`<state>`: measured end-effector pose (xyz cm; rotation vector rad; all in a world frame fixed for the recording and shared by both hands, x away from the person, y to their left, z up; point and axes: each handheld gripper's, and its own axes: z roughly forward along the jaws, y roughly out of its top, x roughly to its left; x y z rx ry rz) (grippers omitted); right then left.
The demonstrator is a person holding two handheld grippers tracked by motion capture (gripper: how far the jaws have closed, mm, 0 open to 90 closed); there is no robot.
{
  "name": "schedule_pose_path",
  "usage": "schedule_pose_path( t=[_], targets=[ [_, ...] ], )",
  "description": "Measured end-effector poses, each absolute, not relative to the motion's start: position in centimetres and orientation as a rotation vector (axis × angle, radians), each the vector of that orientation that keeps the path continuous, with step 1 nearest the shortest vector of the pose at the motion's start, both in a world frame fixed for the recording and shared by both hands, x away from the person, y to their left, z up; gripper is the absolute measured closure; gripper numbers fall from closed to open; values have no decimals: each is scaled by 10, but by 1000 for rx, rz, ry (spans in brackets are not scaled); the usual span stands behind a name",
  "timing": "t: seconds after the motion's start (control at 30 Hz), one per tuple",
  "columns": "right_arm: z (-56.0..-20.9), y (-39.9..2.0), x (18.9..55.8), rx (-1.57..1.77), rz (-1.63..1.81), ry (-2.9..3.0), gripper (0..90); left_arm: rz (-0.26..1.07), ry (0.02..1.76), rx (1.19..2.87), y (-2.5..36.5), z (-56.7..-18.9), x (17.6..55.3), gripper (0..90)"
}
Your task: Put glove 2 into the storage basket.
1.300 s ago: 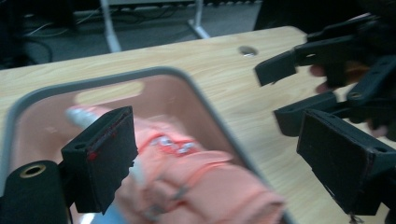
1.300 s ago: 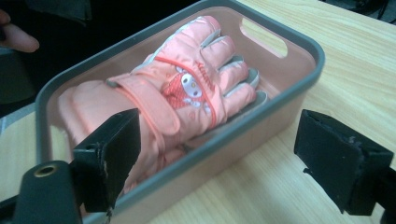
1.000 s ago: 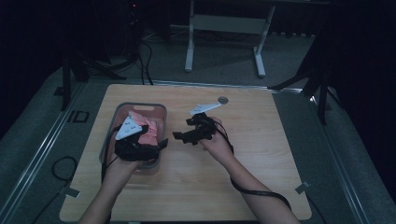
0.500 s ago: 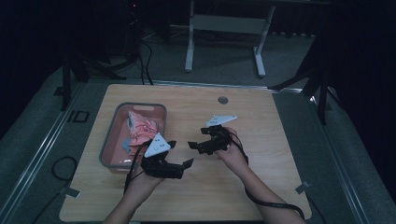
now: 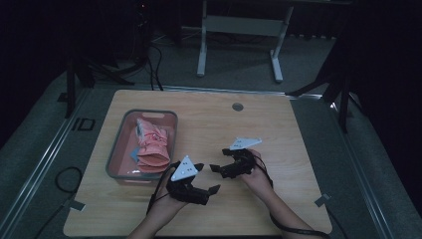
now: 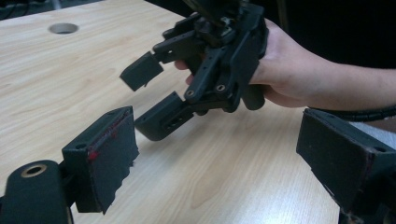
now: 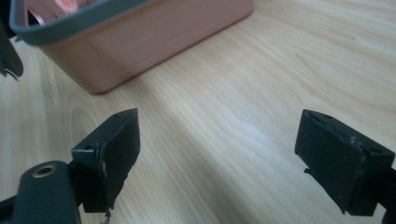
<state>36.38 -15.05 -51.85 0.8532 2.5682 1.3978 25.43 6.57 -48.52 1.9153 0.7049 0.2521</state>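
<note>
A grey-rimmed pink basket (image 5: 116, 149) stands on the left half of the wooden table, with crumpled pink cloth (image 5: 152, 149) inside. My left gripper (image 5: 207, 177) is just off the basket's near right corner, low over the table, jaws wide and open with nothing between them. My right gripper (image 5: 219, 160) faces it from the right, also open and holding nothing. The left gripper view looks past its own open gripper (image 6: 224, 163) at the right gripper (image 6: 147, 100) held in a hand (image 6: 289, 65). In the right gripper view, the open gripper (image 7: 226, 158) points at the basket's wall (image 7: 154, 42).
A round cable hole (image 5: 237, 106) sits near the table's far edge. A metal stand (image 5: 239, 30) is on the floor beyond the table. Cables trail from both grippers toward the near edge. Bare wood (image 5: 278, 129) lies right of the hands.
Both hands have come down and toward the near edge. The left gripper left the basket and moved right, and the right gripper drew back, so the two now face each other.
</note>
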Motion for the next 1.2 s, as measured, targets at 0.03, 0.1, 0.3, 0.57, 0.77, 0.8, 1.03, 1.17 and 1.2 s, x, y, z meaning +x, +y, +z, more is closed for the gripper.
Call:
schedule_pose_path(
  t=[0.03, 0.1, 0.3, 0.57, 0.77, 0.8, 1.03, 1.17, 1.2],
  targets=[
    [-521, -152, 363, 849, 1404, 2572, 138, 250, 700, 1926, 64, -489, 254, 124],
    [-527, -155, 360, 845, 1398, 2574, 138, 234, 692, 1935, 60, -496, 252, 124],
    [-537, -163, 354, 835, 1418, 2575, 135, 206, 674, 1966, 51, -511, 251, 124],
    [-552, -173, 344, 833, 1423, 2576, 135, 195, 664, 1996, 45, -531, 247, 124],
    [-553, -181, 337, 822, 1438, 2540, 135, 187, 658, 1993, 44, -539, 246, 124],
    [-553, -182, 337, 822, 1433, 2540, 135, 178, 656, 1990, 44, -540, 245, 124],
    [-553, -188, 334, 820, 1430, 2506, 134, 171, 637, 1998, 42, -545, 244, 124],
    [-553, -189, 334, 807, 1418, 2494, 134, 190, 632, 2008, 41, -546, 242, 124],
    [-554, -189, 333, 799, 1410, 2489, 134, 203, 629, 2014, 40, -546, 242, 124]
  ],
)
